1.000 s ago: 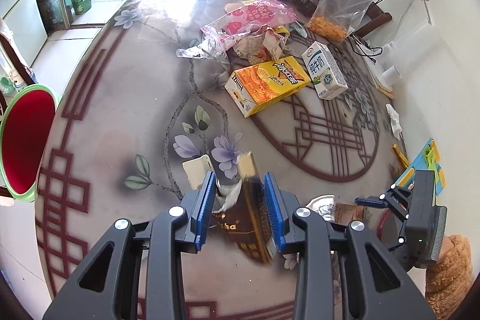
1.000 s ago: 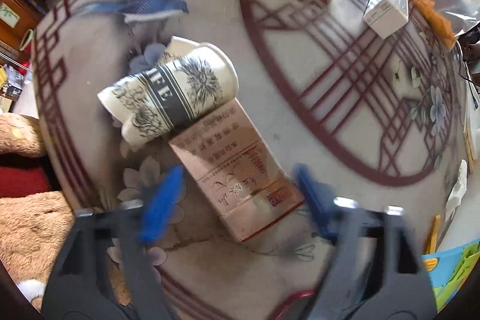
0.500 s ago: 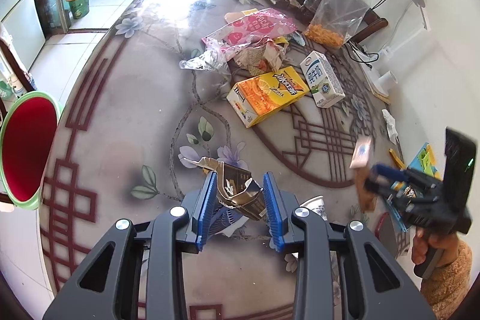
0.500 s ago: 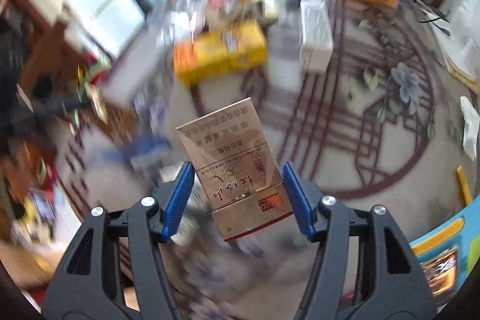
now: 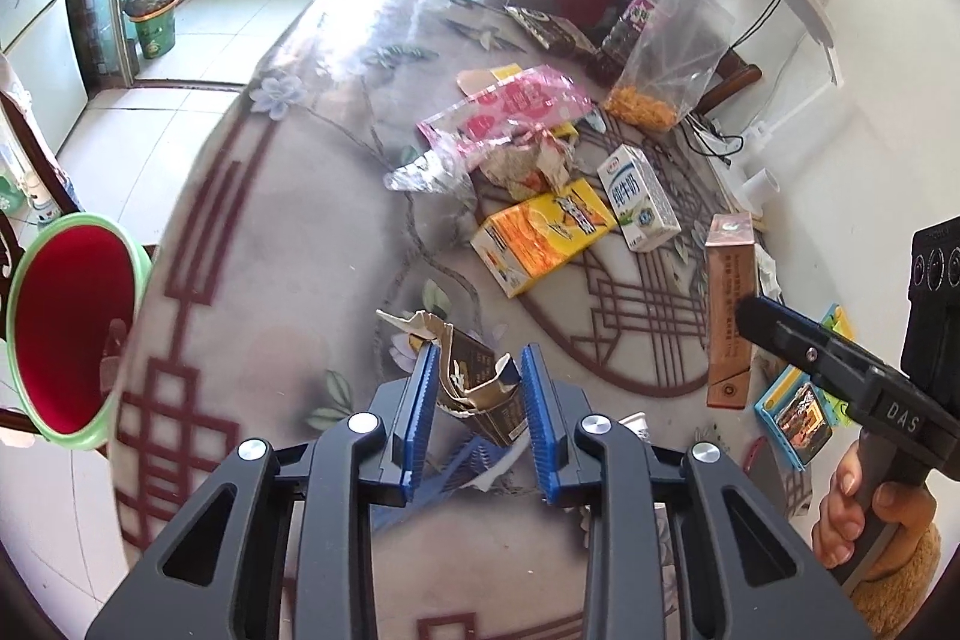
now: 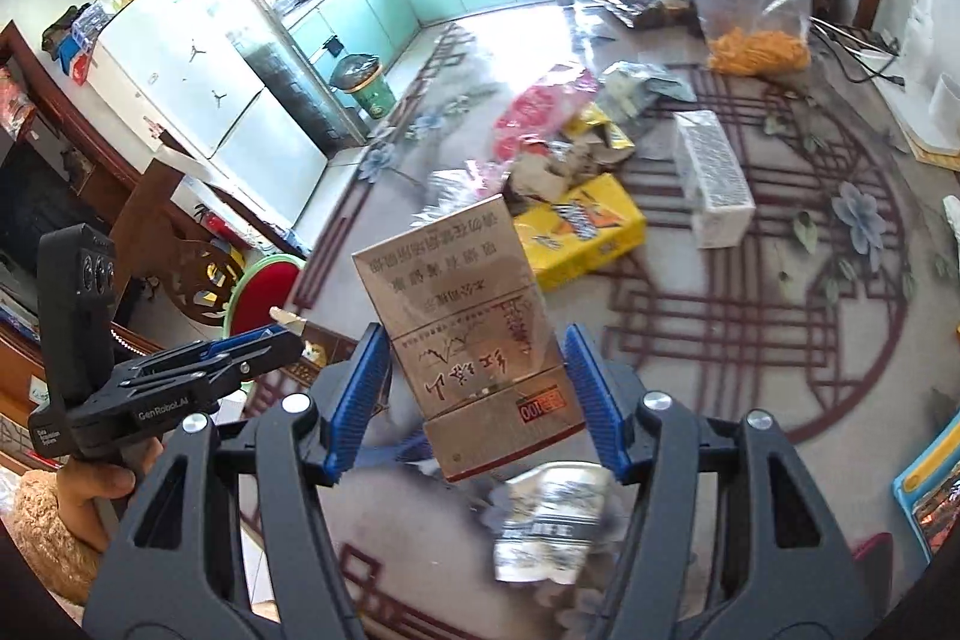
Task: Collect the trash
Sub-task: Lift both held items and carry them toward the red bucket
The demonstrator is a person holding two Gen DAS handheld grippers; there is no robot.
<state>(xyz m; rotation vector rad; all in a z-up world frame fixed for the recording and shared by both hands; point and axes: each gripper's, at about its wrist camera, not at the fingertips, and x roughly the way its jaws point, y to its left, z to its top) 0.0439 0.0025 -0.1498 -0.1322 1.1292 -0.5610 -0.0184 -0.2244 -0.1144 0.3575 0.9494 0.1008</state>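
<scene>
The left gripper (image 5: 477,403) clamps a torn dark carton (image 5: 480,388). The right gripper (image 6: 477,400) holds a pinkish box (image 6: 474,340) above the bench (image 6: 750,340); what may be a crushed cup (image 6: 549,520) blurs below.

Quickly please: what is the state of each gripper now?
Left gripper: closed on the torn dark carton.
Right gripper: closed on the tan box.

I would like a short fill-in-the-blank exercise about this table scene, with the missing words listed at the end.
1. The right gripper holds a pinkish-brown ____.
2. The milk carton lies beside a box coloured ____.
3. The torn dark pack sits between the jaws of the ____ gripper.
4. The clear bag holds snacks coloured ____.

Missing words: box; yellow; left; orange
</scene>
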